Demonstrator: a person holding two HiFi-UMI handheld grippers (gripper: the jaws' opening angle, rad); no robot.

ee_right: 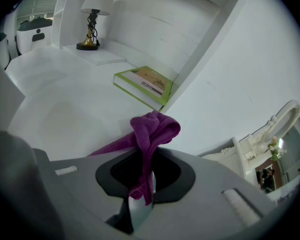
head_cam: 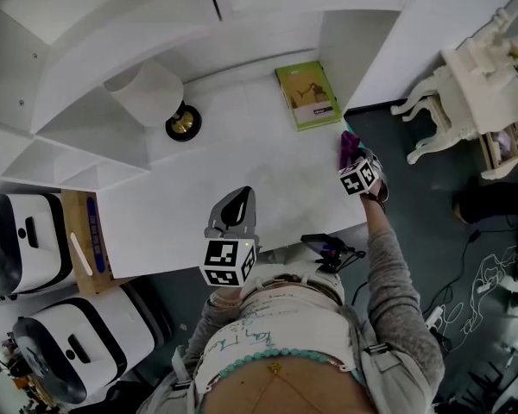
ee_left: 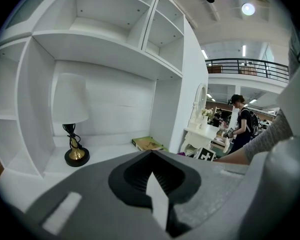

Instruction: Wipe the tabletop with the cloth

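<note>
White tabletop (head_cam: 242, 136) is where wiping seems about to begin: the right gripper (ee_right: 141, 194) clamps a crumpled purple cloth (ee_right: 155, 126) near its right edge, the left gripper (head_cam: 235, 207) closed, empty. Next, press cloth down flat.

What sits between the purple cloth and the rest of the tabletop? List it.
The right claw pinches the crumpled purple cloth at the white tabletop's right edge. A flat green book lies just beyond it, at the back; a white-shaded lamp with a black-and-gold base stands back left. Nothing else visible.
</note>
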